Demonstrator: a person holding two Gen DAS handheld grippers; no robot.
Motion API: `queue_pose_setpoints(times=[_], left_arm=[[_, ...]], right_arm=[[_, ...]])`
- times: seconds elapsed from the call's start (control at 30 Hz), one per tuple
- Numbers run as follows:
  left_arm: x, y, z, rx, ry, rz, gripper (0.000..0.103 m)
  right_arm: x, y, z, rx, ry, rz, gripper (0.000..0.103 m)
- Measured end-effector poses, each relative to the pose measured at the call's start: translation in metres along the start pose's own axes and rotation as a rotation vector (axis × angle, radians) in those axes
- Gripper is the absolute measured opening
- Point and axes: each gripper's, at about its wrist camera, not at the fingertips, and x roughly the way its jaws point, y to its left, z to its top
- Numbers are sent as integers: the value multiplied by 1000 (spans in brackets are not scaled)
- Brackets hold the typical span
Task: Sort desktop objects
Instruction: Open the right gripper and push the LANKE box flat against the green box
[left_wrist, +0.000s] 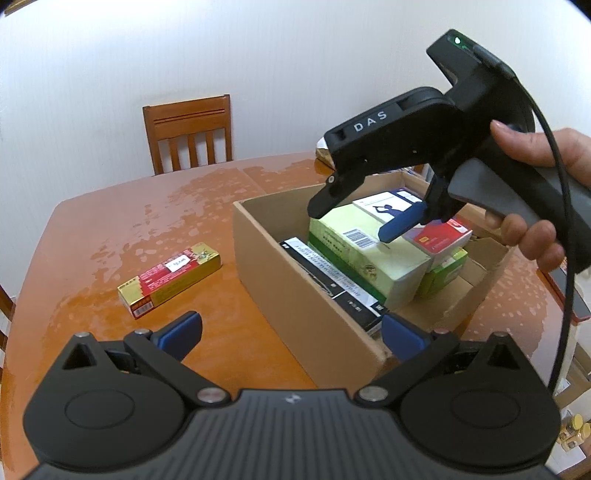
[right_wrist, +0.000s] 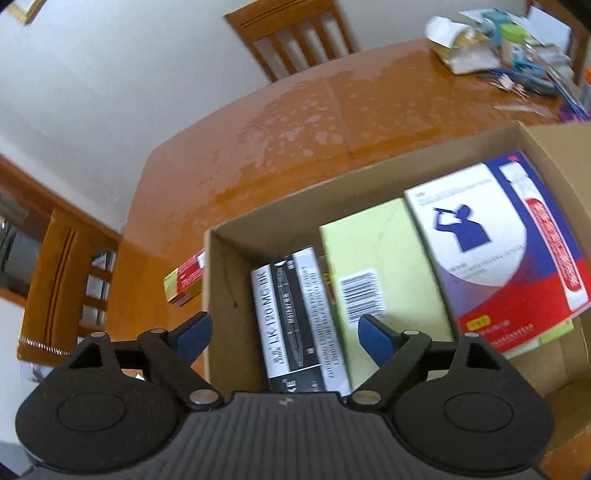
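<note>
A cardboard box (left_wrist: 295, 291) is sitting on the orange-brown wooden table (left_wrist: 110, 221), and the right gripper (left_wrist: 349, 221) is hanging just above the box's contents, gripped by a hand (left_wrist: 546, 192) coming in from the right. Its blue-padded jaws are standing wide apart with nothing between them, tips pointing down toward a pale green box (left_wrist: 369, 254) with a barcode on its upper face. Lying against the far side of that green box is a white and blue box (right_wrist: 491, 247) printed with a dark silhouette of a figure drinking. On the left side, a black and white box (right_wrist: 291, 317) is standing on edge along the cardboard wall. A smaller red and white box (left_wrist: 437, 236) is resting to the right on a small green box (left_wrist: 445, 271). The left gripper (left_wrist: 291, 336) is hovering near the box's near left corner, jaws also spread wide and holding nothing. Outside the cardboard box, a red and gold box (left_wrist: 170, 278) is lying flat on the table, well to the left. A wooden chair (left_wrist: 188, 133) is standing at the far edge, and a clutter of bags and papers (right_wrist: 498, 48) is lying at the far right.
</note>
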Motion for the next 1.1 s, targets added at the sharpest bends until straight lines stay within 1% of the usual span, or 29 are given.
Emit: queue_pose_setpoints(times=[0.1, 0.2, 0.27, 0.33, 0.47, 0.57, 0.8, 0.93, 1.1], left_arm=[[-1, -5, 0, 8, -2, -7, 103], [-1, -9, 2, 14, -4, -16, 103], [0, -13, 3, 21, -7, -20, 103], [0, -17, 4, 26, -10, -23, 103], [2, -22, 5, 30, -11, -20, 103], [1, -25, 4, 27, -11, -5, 103], [-3, -33, 3, 0, -3, 61, 103], [-8, -40, 2, -9, -2, 107, 103], [-14, -50, 0, -26, -3, 184, 103]], right_arm=[[-6, -5, -2, 12, 0, 6, 90], [-12, -4, -7, -7, 31, 5, 90], [-14, -4, -10, -13, 59, 10, 93], [-15, -4, -14, -23, 86, -4, 93], [-9, -6, -21, -31, 132, -16, 93], [-2, -10, -25, -30, 156, -8, 93], [7, -16, -22, -58, 173, 5, 94], [1, -12, -21, -99, 179, 42, 94], [-14, -7, -16, -163, 138, 73, 95]])
